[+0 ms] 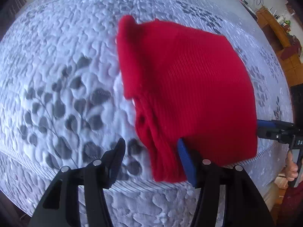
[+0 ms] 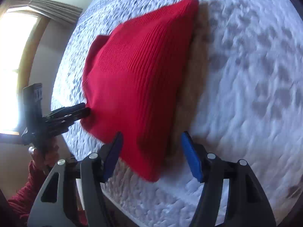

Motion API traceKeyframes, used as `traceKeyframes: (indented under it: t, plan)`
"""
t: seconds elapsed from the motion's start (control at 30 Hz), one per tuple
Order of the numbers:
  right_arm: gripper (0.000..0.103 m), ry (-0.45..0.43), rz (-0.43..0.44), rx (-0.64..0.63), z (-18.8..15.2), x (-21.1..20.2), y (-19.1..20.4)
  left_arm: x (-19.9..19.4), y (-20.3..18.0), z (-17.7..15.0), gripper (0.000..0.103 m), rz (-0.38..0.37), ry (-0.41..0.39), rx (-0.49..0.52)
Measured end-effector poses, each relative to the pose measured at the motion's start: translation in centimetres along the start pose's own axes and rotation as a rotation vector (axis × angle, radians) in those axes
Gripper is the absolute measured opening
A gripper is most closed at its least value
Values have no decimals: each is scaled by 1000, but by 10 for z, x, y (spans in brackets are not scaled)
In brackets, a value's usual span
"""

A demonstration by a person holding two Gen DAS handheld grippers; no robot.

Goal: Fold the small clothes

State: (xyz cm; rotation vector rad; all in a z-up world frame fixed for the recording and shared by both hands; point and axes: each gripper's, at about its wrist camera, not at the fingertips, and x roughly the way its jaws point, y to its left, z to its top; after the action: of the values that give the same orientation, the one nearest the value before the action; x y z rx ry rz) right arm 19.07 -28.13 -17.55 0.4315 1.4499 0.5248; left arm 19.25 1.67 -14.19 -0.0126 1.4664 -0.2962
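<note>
A red ribbed knit garment point(image 1: 189, 87) lies partly lifted over a white quilted bed point(image 1: 56, 66) with grey leaf print. My left gripper point(image 1: 151, 151) is open, its jaws wide apart around the garment's near corner, which hangs between them against the right blue pad point(image 1: 186, 160). In the right wrist view the same garment point(image 2: 136, 79) fills the middle. My right gripper point(image 2: 151, 151) is open, jaws wide, with the garment's near edge between them. The left gripper also shows in the right wrist view point(image 2: 83, 111) at the garment's left corner. The right gripper shows in the left wrist view point(image 1: 265, 128) at the garment's right edge.
The quilt's near edge point(image 1: 132, 185) runs just in front of my left gripper. A wooden shelf with clutter point(image 1: 274, 24) stands beyond the bed at right. A bright window with a curtain point(image 2: 22, 53) is at left in the right wrist view.
</note>
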Motion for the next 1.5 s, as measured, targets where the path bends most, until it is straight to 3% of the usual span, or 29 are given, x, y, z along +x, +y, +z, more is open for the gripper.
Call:
traceKeyframes:
  t: [0.2,0.23,0.27,0.3,0.33,0.57,0.7,0.87,1.07,1.23,1.3,1.5]
  plan:
    - [52,19,3,25,-20,23,6,10,0,-15,58,-27,6,-25]
    - [48,15,8,29,-18,24,7,9,3,-15,53,-43,6,-46]
    - [36,17,26,36,-15,26,9,8,6,-13,46,-56,6,-58]
    - [24,19,30,40,-14,26,8,7,8,-13,25,-109,13,-70]
    - [21,18,25,40,-14,26,9,6,12,-11,20,-144,24,-83]
    - [15,-18,38,-2,-23,7,13,-9,10,-24,15,-90,-14,-7]
    - [15,22,-4,-8,-28,27,4,1,15,-25,16,-86,-1,1]
    - [16,16,12,-8,-30,36,-4,2,-5,-34,19,25,-46,113]
    - [25,23,47,-4,-33,29,-7,-8,-23,-33,35,131,-102,159]
    - [34,2,-13,-50,-27,15,5,-15,-27,-25,38,126,-123,147]
    - [42,-13,-18,-61,-21,8,9,-19,-26,-21,43,126,-143,142]
    - [50,-61,-34,-73,0,-7,13,-27,-24,-7,47,123,-180,133]
